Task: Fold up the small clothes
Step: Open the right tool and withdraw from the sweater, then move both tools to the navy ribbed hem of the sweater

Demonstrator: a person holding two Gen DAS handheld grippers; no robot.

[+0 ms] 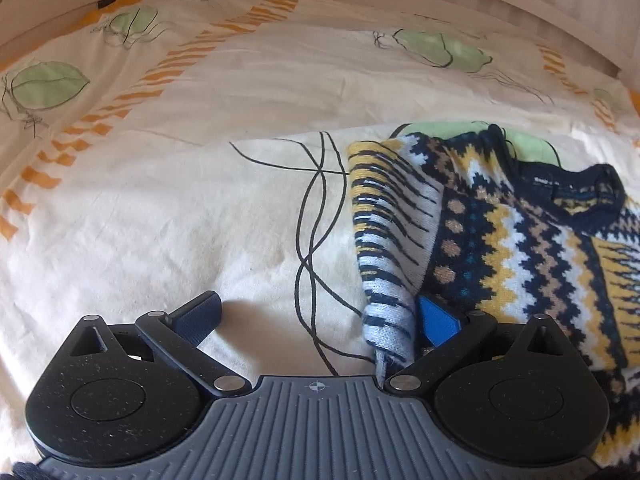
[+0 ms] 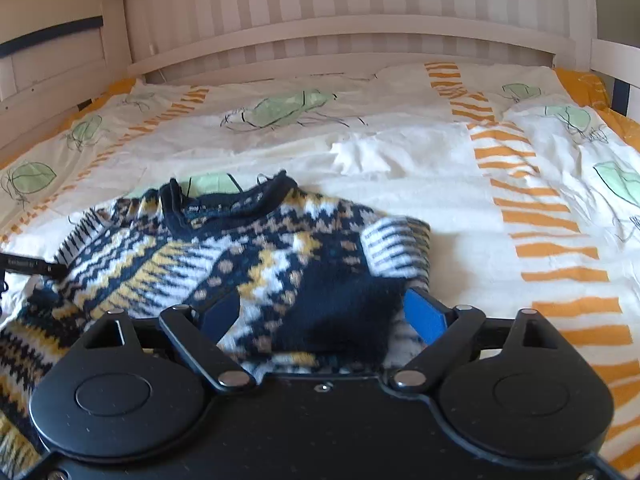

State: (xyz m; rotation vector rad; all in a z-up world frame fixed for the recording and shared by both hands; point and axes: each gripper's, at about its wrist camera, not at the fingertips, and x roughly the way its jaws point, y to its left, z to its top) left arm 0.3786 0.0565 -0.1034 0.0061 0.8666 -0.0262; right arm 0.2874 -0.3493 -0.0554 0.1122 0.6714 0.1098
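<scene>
Sweater point(image 2: 224, 256) lies spread on the bed cover point(image 2: 420, 168), neck opening toward the headboard point(image 2: 340, 40). Left claw point(image 1: 320, 320) sits at its left edge (one sleeve point(image 1: 384, 240) folded over the body); right claw point(image 2: 324, 312) straddles the near right part.

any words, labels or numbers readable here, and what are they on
Neck label inside the sweater collar: small white lettering, too small and blurred to read.
Black strip at the left edge of the right wrist view, beside the sweater: faint print, unreadable.
Bed cover: only drawn leaves, lines and orange stripes, no text.
Nothing else carries writing.
</scene>
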